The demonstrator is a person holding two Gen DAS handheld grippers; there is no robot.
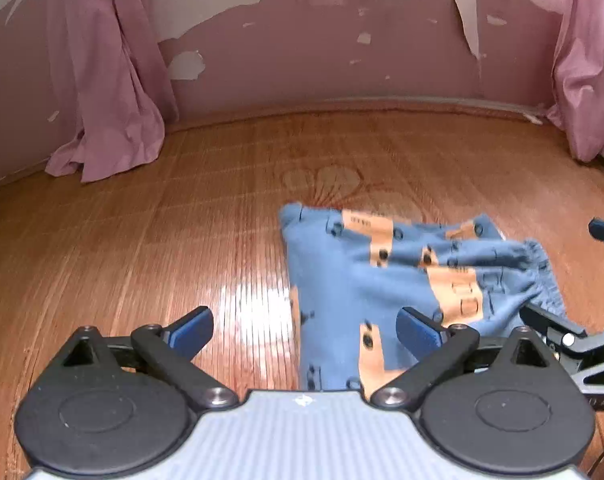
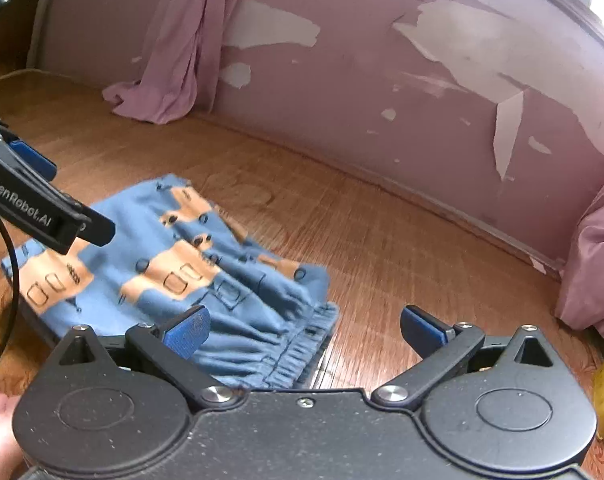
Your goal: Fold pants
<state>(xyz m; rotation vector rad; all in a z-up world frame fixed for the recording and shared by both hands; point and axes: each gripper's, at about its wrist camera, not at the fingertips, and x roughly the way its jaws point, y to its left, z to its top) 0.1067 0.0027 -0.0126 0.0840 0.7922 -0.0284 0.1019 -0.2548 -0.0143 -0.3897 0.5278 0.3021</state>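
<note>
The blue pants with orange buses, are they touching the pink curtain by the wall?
Apart. The left wrist view shows bare wooden floor between the blue pants with orange buses and the pink curtain.

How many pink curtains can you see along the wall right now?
2. One curtain hangs left of the blue pants, pooling on the wooden floor; the other curtain hangs at the right edge. More may lie outside the frame.

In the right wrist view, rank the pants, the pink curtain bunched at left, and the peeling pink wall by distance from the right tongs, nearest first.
From the right tongs, in the right wrist view:
1. Pants: just ahead and left, the elastic waistband lying between the open fingers.
2. Peeling pink wall: across the wooden floor, nearest at the right.
3. Pink curtain: far left, pooled against the wall's base.
</note>
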